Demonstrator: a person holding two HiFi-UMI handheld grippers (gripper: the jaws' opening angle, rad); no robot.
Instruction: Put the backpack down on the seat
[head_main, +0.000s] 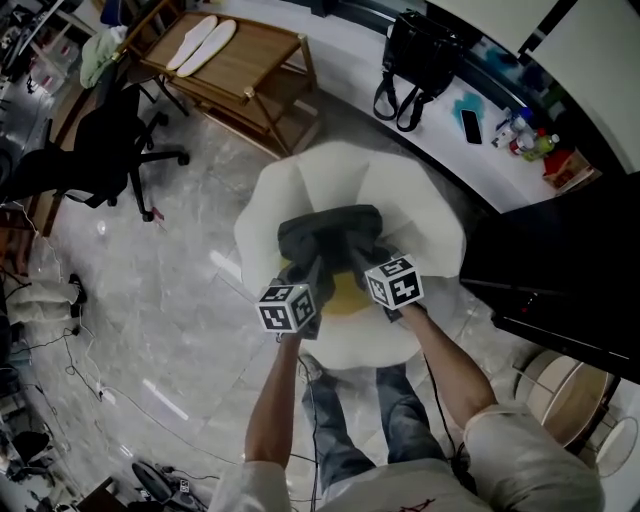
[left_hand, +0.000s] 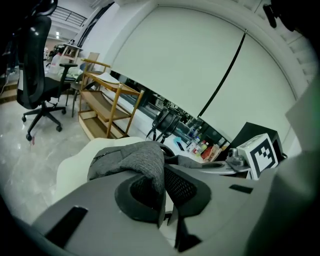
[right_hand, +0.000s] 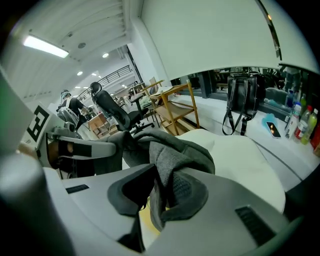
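Left gripper (head_main: 314, 264) and right gripper (head_main: 356, 254), seen in the head view, stand side by side with their tips buried in the near edge of the grey backpack (head_main: 330, 228). The pack lies straight ahead of both, bunched over the middle of the pale seat (head_main: 410, 195). Its long axis runs across from one gripper to the other, so neither hand is nearer. From up here I cannot tell whether it touches the cushion or hangs just above it.

In the left gripper view, the jaws are clamped on a fold of the grey fabric. The bulk of the pack humps up beyond them, with the seat's rim showing to its left (the right gripper's marker cube sits off to the right).

In the right gripper view, the jaws are likewise pinched on a fold. Only here does bare seat open out beyond and to the right of the pack, which I judge is room to lower into. A black bag (right_hand: 244, 95) stands well behind the seat.
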